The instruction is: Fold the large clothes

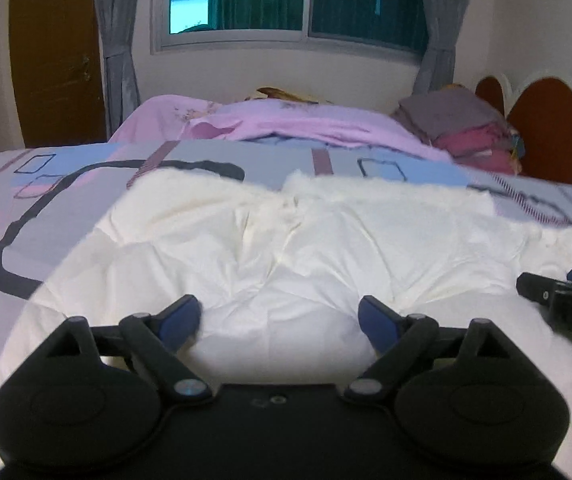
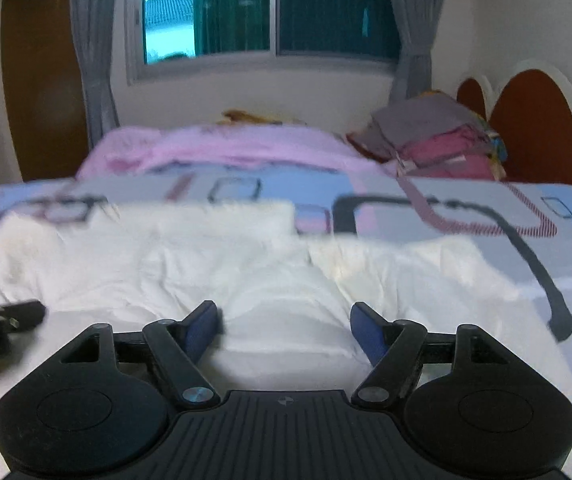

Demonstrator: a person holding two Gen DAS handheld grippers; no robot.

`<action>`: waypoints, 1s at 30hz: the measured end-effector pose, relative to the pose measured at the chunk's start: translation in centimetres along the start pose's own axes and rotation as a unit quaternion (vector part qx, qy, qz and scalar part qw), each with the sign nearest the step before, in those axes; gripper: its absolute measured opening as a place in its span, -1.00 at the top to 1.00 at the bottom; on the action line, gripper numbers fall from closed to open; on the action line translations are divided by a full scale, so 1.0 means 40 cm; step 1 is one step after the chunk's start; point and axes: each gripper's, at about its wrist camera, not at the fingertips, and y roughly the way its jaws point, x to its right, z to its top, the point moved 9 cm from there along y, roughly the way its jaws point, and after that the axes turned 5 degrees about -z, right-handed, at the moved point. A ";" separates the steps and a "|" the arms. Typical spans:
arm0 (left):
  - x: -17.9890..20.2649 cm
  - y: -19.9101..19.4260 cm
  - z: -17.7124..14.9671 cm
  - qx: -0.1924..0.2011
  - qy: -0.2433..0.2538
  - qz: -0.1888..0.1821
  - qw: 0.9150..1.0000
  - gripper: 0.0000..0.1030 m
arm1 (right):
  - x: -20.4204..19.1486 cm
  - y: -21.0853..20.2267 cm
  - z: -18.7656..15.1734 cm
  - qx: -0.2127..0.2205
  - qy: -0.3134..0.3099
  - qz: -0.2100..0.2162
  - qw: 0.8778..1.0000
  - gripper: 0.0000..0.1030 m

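The left gripper (image 1: 278, 312), black-armed with 2 blue pads, is sitting at the bottom centre of its own frame with its jaws standing wide apart and nothing pinched between them; only cloth is lying beneath the gap. The right gripper (image 2: 286, 322) is showing the same in its frame: jaws spread, no fold caught, pads clear of the fabric as far as the blur allows.

The thing to fold, a large white puffy quilted garment (image 1: 286, 248), is lying directly ahead of and below both claws, filling the lower and middle part of each frame. Its long axis is running across the frame, left to right, so the 2 grippers are facing its near edge side by side. In the left view the right gripper is poking in at the right edge; in the right view the left one is showing at the left edge. Neither looks clearly nearer; each is covering its own half.

The garment is looking creased and bulging, with a seam or dip down its middle and a ragged far edge. It is resting on a patterned bedspread of blue, pink and grey blocks (image 1: 66, 184). Further back, a stack of folded grey and magenta clothes (image 1: 466, 132) is sitting at the upper right.
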 end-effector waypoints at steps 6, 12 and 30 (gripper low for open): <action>-0.008 0.027 -0.014 -0.012 -0.003 0.000 1.000 -0.74 | -0.006 0.051 -0.030 -0.015 -0.014 -0.008 1.000 -0.40; -0.004 0.012 -0.005 -0.027 -0.004 0.008 1.000 -0.74 | 0.007 0.015 -0.002 -0.023 -0.008 0.004 1.000 -0.40; -0.138 -0.137 -0.065 -0.026 -0.006 0.040 0.999 -0.78 | 0.131 -0.195 -0.083 0.013 0.000 -0.047 0.999 -0.40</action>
